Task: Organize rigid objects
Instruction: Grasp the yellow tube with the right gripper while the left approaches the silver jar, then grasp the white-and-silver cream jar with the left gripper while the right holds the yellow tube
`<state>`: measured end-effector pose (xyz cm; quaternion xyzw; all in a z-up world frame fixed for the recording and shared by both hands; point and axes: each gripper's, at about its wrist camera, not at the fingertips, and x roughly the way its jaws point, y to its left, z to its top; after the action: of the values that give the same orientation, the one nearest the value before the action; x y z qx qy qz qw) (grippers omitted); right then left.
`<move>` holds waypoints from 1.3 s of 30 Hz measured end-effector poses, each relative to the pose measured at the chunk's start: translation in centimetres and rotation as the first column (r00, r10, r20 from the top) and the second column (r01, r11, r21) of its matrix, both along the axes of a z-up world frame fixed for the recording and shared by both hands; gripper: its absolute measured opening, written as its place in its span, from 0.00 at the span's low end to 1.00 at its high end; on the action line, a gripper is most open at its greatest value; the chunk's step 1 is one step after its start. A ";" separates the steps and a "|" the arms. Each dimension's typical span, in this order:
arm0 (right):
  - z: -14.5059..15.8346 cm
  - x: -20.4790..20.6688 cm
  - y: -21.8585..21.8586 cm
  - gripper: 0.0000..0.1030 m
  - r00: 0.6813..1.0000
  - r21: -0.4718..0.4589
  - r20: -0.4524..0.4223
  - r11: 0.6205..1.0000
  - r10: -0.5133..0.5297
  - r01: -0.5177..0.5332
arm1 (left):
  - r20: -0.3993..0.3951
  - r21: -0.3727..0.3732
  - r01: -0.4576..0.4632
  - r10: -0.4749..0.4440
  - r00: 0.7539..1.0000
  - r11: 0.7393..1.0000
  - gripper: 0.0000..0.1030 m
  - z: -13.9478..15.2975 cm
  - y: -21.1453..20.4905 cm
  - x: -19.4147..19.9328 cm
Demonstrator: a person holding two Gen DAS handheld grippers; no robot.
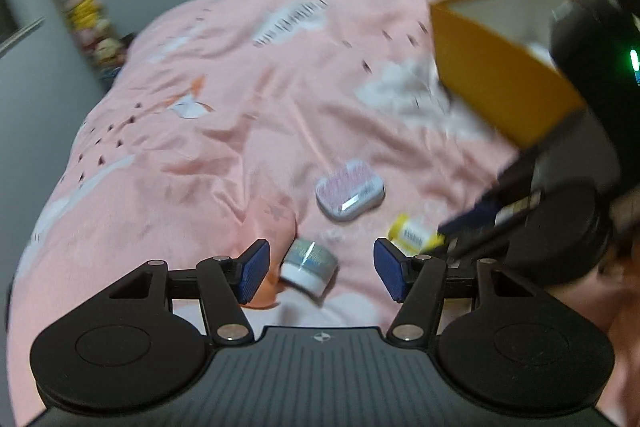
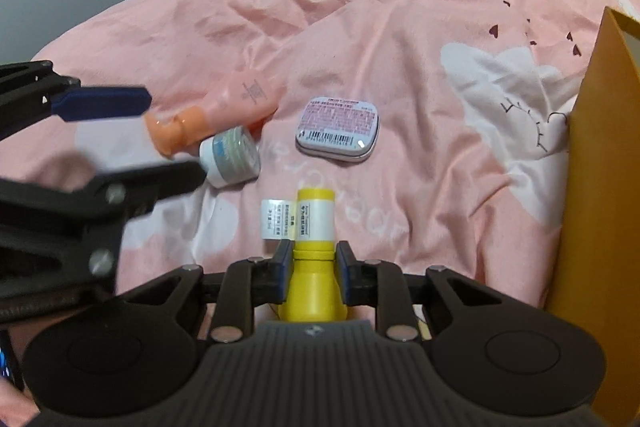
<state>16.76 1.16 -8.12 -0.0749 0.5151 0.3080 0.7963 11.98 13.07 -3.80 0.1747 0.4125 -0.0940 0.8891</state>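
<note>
A: Two grippers, 4 loose items on the pink bedspread [image 2: 400,39]. What's my R got?

B: My right gripper [image 2: 311,261] is clenched on the yellow tube [image 2: 314,247], pads at its neck, long axis running straight out along my fingers, cap end fwd. Orange box [image 2: 600,187] sits just to the R of it, open side up, so R hand is nearer the box.

A: And L?

B: My left gripper [image 1: 320,269] is spread apart, holding nothing. Small white jar [image 1: 308,267] lies tipped on its side btwn the pads, not touching either. Peach tube [image 2: 224,115] just beside the jar, tin [image 2: 338,129] past it. L is nearer the jar.
</note>
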 end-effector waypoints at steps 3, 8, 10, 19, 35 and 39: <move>-0.8 0.4 -0.1 0.21 1.000 0.013 -0.021 1.000 -0.012 0.012 | -0.036 0.094 0.086 -0.083 0.996 0.992 0.68 -1.1 -0.4 0.3; -1.7 0.9 -0.6 0.22 0.998 0.042 -0.063 0.999 -0.023 0.025 | -0.110 0.143 0.186 -0.171 0.979 0.972 0.63 -2.9 -1.5 1.6; -2.0 0.9 -0.7 0.22 0.997 0.051 -0.077 0.998 -0.025 0.029 | -0.145 0.171 0.209 -0.185 0.972 0.963 0.62 -3.6 -1.9 2.4; -2.7 1.1 -0.9 0.24 0.994 0.067 -0.104 0.997 -0.025 0.032 | -0.296 0.295 0.332 -0.245 0.924 0.896 0.52 -5.7 -2.9 5.1; -3.1 1.6 -0.7 0.24 0.992 0.067 -0.119 0.997 -0.033 0.042 | -0.375 0.292 0.332 -0.212 0.902 0.897 0.45 -6.8 -2.6 7.1; -2.0 1.0 -0.9 0.23 0.996 0.073 -0.080 0.997 -0.031 0.037 | -0.344 0.221 0.278 -0.192 0.919 0.935 0.45 -5.2 -2.1 6.3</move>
<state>17.78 0.21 -10.08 -0.0242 0.5355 0.3162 0.7827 18.28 11.02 -9.00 0.3238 0.5341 -0.1717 0.7618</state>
